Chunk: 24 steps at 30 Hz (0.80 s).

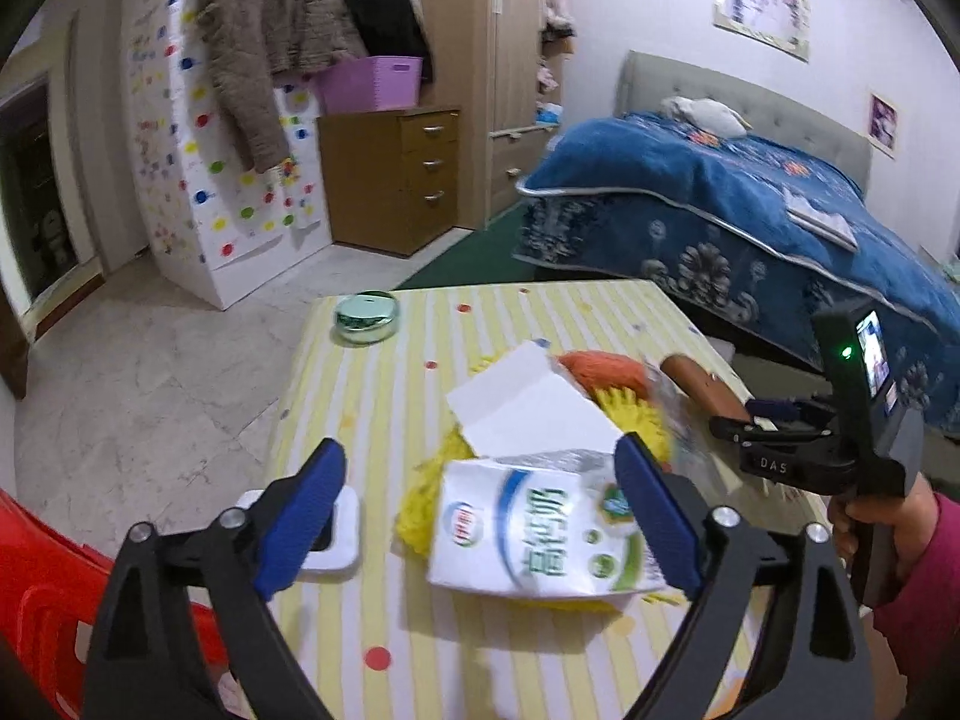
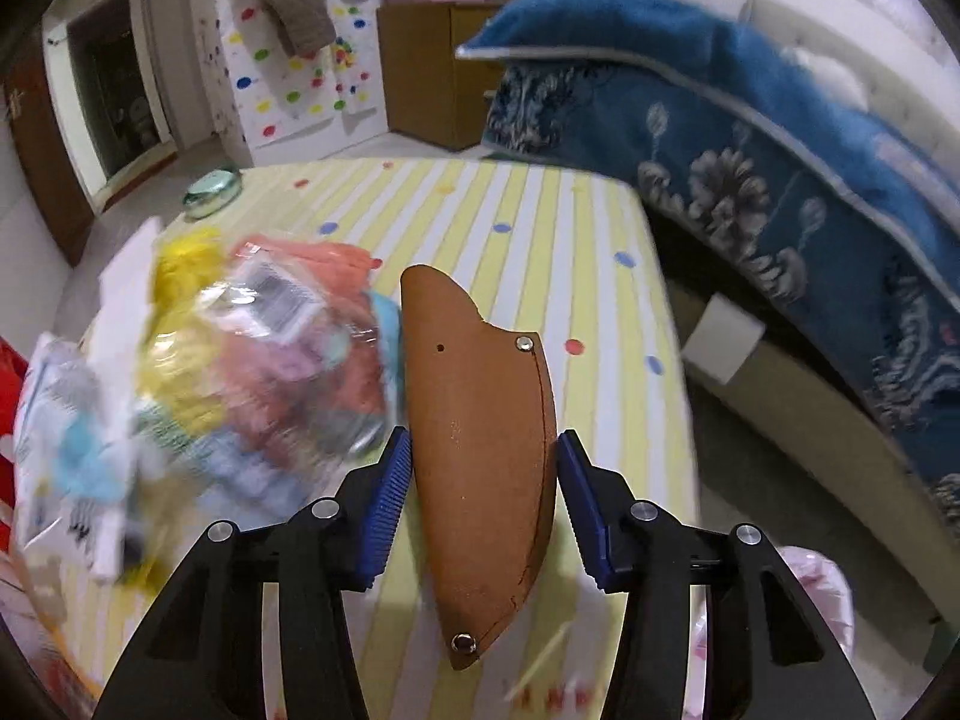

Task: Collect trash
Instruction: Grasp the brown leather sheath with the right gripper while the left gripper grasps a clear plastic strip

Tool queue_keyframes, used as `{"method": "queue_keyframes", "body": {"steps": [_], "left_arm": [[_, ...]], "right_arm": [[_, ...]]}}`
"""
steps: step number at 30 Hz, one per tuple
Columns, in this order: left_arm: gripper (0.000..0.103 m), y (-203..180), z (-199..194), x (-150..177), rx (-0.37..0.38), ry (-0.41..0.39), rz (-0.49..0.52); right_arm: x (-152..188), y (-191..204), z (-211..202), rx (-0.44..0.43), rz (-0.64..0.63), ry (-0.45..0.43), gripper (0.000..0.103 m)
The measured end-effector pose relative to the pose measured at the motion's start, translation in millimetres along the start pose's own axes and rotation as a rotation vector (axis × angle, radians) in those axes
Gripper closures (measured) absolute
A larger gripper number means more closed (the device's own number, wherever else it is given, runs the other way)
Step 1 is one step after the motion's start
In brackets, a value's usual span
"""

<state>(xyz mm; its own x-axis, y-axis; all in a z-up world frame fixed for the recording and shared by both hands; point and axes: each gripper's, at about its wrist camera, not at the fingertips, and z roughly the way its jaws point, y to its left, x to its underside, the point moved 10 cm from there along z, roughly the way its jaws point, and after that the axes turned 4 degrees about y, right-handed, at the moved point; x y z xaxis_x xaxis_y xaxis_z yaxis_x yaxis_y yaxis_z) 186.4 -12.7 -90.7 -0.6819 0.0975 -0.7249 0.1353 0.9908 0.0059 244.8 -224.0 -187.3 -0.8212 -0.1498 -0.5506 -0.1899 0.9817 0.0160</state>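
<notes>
Left gripper [image 1: 480,516]: two black plastic arms, each with round silver screws behind blue ribbed fingers [image 1: 300,516]. Right gripper [image 2: 485,507] is built the same. The hand [image 1: 870,522] behind it shows bare skin and a magenta sleeve.

Table [image 1: 384,396] layout, rel. to claws
Carton [image 1: 534,531] betw. left claw [image 1: 480,516] fingers; paper [image 1: 528,402] behind; sheath [image 2: 480,450] betw. right claw [image 2: 483,504] fingers, bag [image 2: 264,360] left.

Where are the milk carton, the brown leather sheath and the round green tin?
milk carton [image 1: 534,534], left wrist view, printed front face.
brown leather sheath [image 2: 480,450], right wrist view, mid body.
round green tin [image 1: 366,315], left wrist view, lid.
</notes>
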Motion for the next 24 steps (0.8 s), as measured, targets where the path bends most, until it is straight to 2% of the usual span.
{"method": "queue_keyframes", "body": {"steps": [3, 11, 13, 15, 16, 21, 23, 24], "left_arm": [[0.01, -23, -5, 2, 0.032, -0.002, 0.052], [0.01, -71, 2, 10, 0.092, 0.035, 0.089], [0.018, -77, 11, 12, 0.101, 0.061, 0.085], [0.034, -84, 21, 14, 0.116, 0.092, 0.097], [0.038, -88, 27, 14, 0.123, 0.107, 0.106], [0.07, -99, 55, 19, 0.158, 0.172, 0.116], [0.075, -103, 61, 20, 0.184, 0.186, 0.116], [0.081, -105, 65, 21, 0.187, 0.193, 0.123]], "right_arm": [[10, -5, -33, 0.002, 0.039, -0.045, 0.054], [47, -20, -92, 0.01, 0.118, -0.105, 0.054], [57, -24, -104, 0.029, 0.131, -0.122, 0.054], [63, -28, -112, 0.037, 0.147, -0.138, 0.054], [65, -29, -115, 0.039, 0.152, -0.144, 0.054], [73, -35, -128, 0.039, 0.171, -0.165, 0.054], [75, -35, -131, 0.044, 0.17, -0.169, 0.054], [75, -35, -131, 0.046, 0.171, -0.17, 0.054]]}}
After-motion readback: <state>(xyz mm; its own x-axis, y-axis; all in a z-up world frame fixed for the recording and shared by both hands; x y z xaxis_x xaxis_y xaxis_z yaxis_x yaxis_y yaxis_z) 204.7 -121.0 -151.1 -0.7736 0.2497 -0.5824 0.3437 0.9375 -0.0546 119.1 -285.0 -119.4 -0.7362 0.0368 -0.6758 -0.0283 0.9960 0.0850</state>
